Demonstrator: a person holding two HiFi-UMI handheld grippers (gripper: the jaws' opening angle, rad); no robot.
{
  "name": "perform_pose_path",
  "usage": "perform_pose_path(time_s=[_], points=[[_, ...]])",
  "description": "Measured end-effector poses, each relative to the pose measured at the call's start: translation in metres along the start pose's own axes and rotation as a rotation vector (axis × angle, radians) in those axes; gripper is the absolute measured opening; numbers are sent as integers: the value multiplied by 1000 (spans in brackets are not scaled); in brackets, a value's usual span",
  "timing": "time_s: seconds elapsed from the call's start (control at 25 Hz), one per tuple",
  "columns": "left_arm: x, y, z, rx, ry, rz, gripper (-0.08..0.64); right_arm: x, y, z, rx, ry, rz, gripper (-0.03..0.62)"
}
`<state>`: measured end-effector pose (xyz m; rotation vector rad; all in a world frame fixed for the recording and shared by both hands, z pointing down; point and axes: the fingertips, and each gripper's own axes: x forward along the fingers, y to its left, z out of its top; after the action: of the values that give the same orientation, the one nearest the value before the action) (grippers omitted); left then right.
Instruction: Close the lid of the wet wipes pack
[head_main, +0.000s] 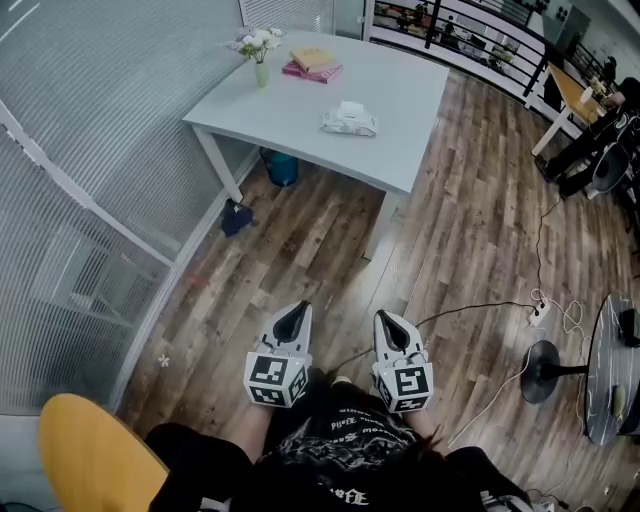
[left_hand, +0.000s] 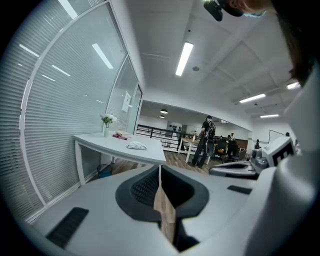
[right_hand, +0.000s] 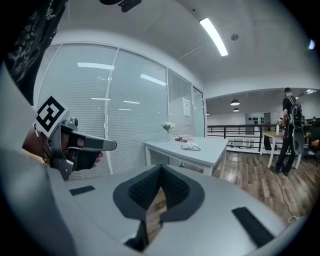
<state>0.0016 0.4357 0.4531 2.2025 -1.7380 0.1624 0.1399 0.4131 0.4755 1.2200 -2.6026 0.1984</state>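
Our left tongs (head_main: 291, 322) and right tongs (head_main: 392, 330) hang side by side above the wooden floor (head_main: 300, 250), well short of the desk (head_main: 300, 115). Only their own views show both pairs pinched together at the tips, with nothing between. The wet wipes pack (head_main: 349, 120) lies on the desk, far ahead of the 2 tongs. Only the right gripper view catches the hand (right_hand: 31, 144) holding the left tongs.

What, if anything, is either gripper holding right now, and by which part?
Nothing is held. The left gripper and right gripper are both shut and empty, low by the person's body. The wet wipes pack lies on the table, far from both.
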Motion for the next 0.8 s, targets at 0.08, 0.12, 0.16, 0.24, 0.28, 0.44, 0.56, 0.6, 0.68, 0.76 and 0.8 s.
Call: perform_pose_path(time_s=[0.08,0.12,0.16,0.24,0.28,0.44,0.56,0.6,0.68,0.76,0.8], points=[[-1,-6,1,13,-6,-1,15,-3,-2,-1,21,-11,10,-2],[-2,-9,0,20,-8,-3,15,-4,-3,-2,28,-13,13,-2],[-4,-12,-1,28,-9,-7,17,-6,-5,-3,32,-14,13,-2],[-4,-18,-5,44,-3,-17,17,-7,-8,-6,43,-18,9,-2],[-2,-20,-7,48,3,-22,17,-7,-9,-7,54,-20,6,-2],[12,-22,-4,45,4,-43,17,-3,-13,-9,83,-18,2,-2],[31,-17,-4,43,12,-66,17,9,-16,-16,84,18,-3,-2],[38,-15,-4,42,16,-74,17,14,-18,-18,82,28,-10,-2],[53,-6,-1,37,19,-91,17,26,-24,-15,77,35,-26,-2],[71,6,5,33,25,-121,17,45,-30,-8,70,35,-40,-2],[81,12,8,33,32,-142,16,56,-34,-4,65,34,-49,-2]])
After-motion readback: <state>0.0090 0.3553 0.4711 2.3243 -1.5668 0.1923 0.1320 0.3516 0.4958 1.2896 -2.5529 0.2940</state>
